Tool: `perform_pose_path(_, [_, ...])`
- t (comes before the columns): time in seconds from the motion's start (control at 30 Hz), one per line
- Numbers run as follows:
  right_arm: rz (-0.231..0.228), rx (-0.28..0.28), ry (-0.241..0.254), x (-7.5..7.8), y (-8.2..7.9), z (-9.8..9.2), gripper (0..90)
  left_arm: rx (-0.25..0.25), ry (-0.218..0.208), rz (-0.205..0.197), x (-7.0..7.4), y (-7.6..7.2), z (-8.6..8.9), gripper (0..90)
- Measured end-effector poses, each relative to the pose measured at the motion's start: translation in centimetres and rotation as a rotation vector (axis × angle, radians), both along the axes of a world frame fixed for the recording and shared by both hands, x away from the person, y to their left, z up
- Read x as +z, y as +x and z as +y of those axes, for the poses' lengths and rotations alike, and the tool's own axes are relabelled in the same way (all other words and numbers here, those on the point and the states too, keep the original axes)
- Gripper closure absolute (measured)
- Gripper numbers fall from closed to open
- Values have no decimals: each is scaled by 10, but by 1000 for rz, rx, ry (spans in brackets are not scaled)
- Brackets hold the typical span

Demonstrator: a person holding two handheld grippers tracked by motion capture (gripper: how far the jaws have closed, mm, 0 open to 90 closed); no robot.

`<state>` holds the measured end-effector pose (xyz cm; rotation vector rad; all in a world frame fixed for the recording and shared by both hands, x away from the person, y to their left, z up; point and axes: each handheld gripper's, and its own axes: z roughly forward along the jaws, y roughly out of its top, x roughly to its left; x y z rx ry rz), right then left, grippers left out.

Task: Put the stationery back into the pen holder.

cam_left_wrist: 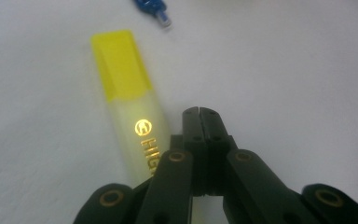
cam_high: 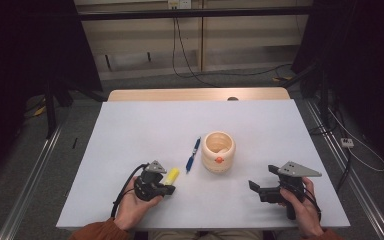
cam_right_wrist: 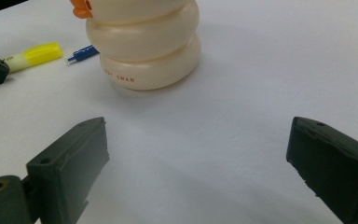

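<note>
The white table [cam_high: 130, 150] spans the middle of the high view. At its centre stands a cream holder [cam_high: 218, 151], mouth up, ready to take pens. Lower right, the right gripper [cam_high: 260, 186] waits with jaws spread. Lower left, the left gripper [cam_high: 166, 189], jaws pressed together on nothing, sits just beside the yellow highlighter [cam_high: 172, 176], probably lining up. A blue pen [cam_high: 193, 155] lies left of the holder.

The yellow highlighter [cam_left_wrist: 135, 121] carries a gold round logo and the letters "HIG", the rest hidden behind the jaws. The cream ringed pot [cam_right_wrist: 144, 46] reads "SWAN" in small red letters on its bottom ring.
</note>
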<state>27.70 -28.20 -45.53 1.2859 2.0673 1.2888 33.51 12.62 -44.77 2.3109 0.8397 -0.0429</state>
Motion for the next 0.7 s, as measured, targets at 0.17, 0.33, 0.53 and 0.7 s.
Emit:
perform_pose_path(0.17, [0,-1,2,0,0,0,54,-3,23,-16,2,-4,8,900])
perform_pose_path(0.33, [-1,4,-1,0,1,0,54,-18,17,-20,1,-2,14,900])
perform_pose_path(0.53, [2,5,1,0,1,0,53,-11,9,-39,0,-4,14,900])
perform_pose_path(0.7, [-2,6,-2,0,1,0,53,-3,-32,-52,4,-7,17,900])
